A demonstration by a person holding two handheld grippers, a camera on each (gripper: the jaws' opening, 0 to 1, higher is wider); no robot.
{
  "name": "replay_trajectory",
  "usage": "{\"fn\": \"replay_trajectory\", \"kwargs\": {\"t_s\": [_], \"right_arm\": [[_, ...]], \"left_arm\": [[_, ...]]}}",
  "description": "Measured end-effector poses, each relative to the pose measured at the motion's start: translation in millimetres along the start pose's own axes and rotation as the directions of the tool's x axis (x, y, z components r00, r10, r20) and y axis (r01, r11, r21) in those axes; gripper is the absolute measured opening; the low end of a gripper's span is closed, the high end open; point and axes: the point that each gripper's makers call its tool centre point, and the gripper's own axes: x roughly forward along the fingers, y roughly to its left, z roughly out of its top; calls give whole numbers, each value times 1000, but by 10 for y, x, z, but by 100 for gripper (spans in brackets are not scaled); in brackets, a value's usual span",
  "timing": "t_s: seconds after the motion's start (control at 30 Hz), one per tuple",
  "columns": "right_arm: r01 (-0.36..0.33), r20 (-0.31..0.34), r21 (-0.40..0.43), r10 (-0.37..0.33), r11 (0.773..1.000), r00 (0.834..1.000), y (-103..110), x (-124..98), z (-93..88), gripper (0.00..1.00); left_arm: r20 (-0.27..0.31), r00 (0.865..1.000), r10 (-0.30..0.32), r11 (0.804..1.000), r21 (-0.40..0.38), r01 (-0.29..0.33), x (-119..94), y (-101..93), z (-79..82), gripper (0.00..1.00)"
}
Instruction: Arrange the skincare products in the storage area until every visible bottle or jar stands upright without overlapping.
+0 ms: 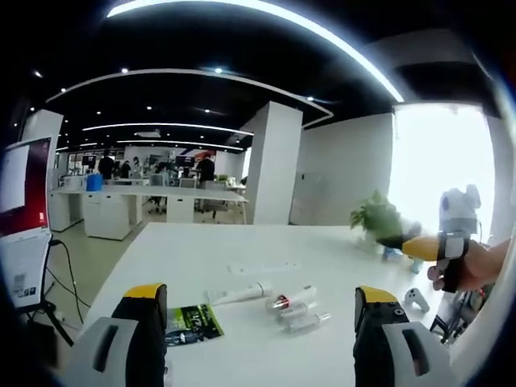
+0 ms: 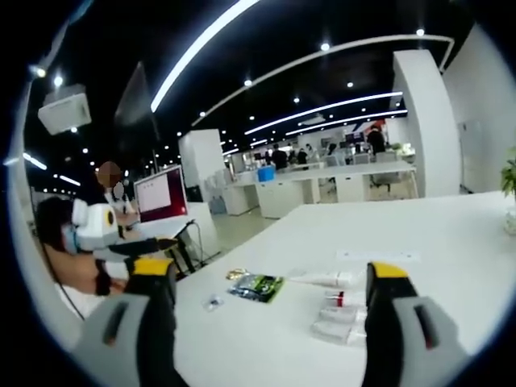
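Standing over a long white worktop [image 1: 242, 250], both grippers hang above it with their jaws spread wide and holding nothing. In the left gripper view, the left gripper [image 1: 258, 322] frames the skincare items, which all lie flat. From left to right: a green sachet [image 1: 193, 322] at about 7 o'clock near the left jaw, a white tube [image 1: 239, 293] lying on its side, then a red-collared bottle [image 1: 292, 299] beside two clear bottles [image 1: 300, 317], close together toward 5 o'clock. Out at 3 o'clock the right gripper [image 1: 413, 244] comes in, gripped by a person's hand [image 1: 476, 266], well apart from the products. A potted plant [image 1: 376, 218] sits at the worktop's far edge.

In the right gripper view, the left gripper [image 2: 157, 243] shows at 9 o'clock. Between the jaws of the right gripper [image 2: 270, 310] the sachet [image 2: 256, 285], the tube [image 2: 326, 279] and the small bottles [image 2: 339, 318] lie on the worktop [image 2: 419, 234], none upright.
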Motion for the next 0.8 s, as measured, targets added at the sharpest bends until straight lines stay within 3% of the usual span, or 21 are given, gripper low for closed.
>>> {"fn": "replay_trajectory", "kwargs": {"t_s": [0.8], "right_arm": [[13,-4,16,-13,1000,1000,-34,-65,-24,100]], "left_arm": [[-8,1000,-15,1000,8,15,32,-82,8,100]]}}
